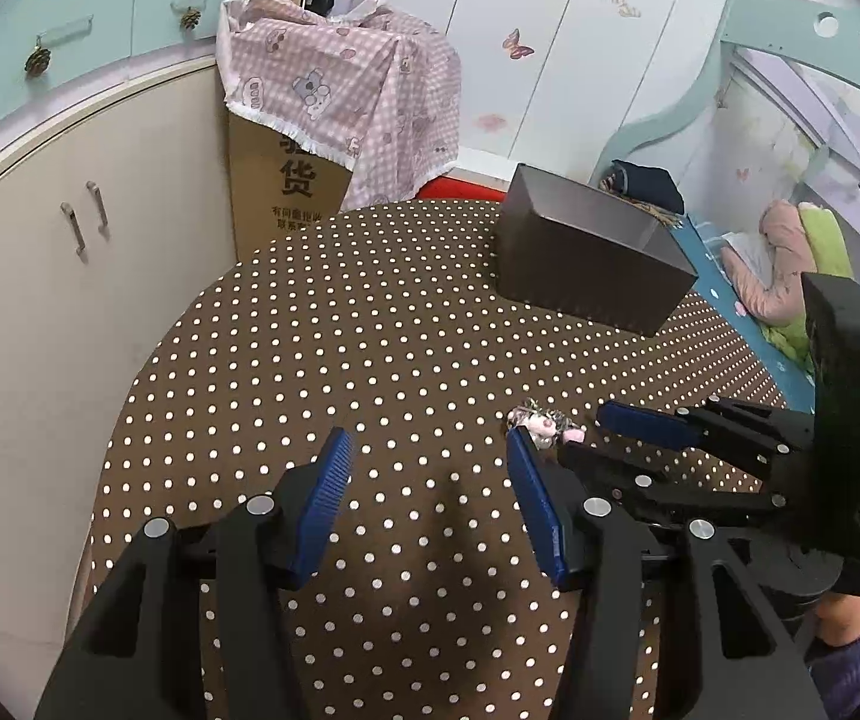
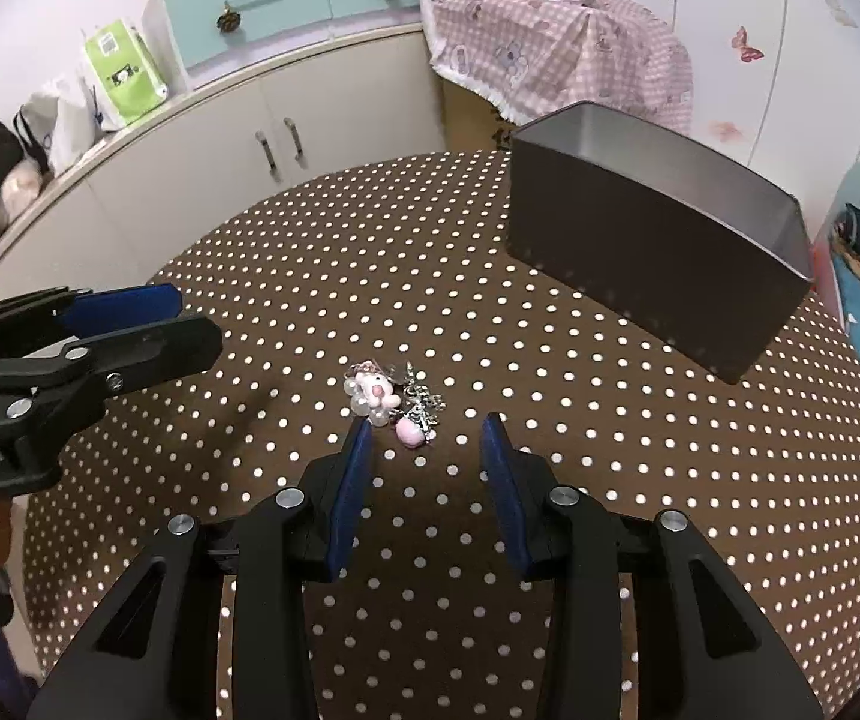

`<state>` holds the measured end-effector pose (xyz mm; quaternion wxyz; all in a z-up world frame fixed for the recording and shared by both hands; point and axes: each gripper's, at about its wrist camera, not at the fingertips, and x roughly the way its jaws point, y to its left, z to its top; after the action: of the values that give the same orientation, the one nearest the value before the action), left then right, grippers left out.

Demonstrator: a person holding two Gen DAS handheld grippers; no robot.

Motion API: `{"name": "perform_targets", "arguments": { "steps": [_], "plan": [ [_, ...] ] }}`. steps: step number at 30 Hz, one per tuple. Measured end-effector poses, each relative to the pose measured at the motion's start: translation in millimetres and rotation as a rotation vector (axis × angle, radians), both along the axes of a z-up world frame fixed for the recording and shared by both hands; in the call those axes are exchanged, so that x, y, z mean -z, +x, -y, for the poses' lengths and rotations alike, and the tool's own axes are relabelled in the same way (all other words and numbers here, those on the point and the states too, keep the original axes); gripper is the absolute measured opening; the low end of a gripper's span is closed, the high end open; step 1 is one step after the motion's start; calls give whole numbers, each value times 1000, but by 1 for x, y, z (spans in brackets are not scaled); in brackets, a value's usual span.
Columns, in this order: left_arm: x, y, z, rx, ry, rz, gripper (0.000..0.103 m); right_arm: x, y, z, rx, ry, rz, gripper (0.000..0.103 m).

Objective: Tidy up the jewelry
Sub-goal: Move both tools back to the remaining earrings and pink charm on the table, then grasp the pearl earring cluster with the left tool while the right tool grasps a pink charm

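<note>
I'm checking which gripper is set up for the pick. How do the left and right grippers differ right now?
The right gripper has the jewelry cluster just ahead of its fingers; the left gripper faces bare polka-dot cloth, the cluster off beside one finger. The left gripper's fingers stand wider apart than the right's. Both are open, empty, and have blue pads on black fingers.
</note>
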<state>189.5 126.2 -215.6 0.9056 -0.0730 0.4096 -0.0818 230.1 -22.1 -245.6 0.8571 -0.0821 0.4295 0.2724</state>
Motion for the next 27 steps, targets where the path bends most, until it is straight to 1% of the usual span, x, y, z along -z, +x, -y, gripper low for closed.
{"name": "perform_targets", "arguments": {
  "steps": [1,2,3,8,14,18,22,27],
  "plan": [
    [1,0,0,1,-4,-1,52,1,0,-2,-4,-8,4,25],
    [1,0,0,2,-7,-1,52,3,0,-3,-9,-13,2,21],
    [2,0,0,4,-8,-1,52,4,0,-3,-13,-13,0,13],
    [5,0,3,11,-8,-5,52,-3,-1,1,-10,-6,11,13],
    [8,1,16,34,-2,-7,52,-36,-7,32,25,35,66,13],
    [12,5,30,68,-2,-12,52,-51,-9,57,64,52,89,13],
    [20,14,52,104,7,-29,52,-50,-7,79,104,56,85,13],
    [32,25,78,134,62,-59,52,-39,-7,97,124,70,57,13]
  ]
}}
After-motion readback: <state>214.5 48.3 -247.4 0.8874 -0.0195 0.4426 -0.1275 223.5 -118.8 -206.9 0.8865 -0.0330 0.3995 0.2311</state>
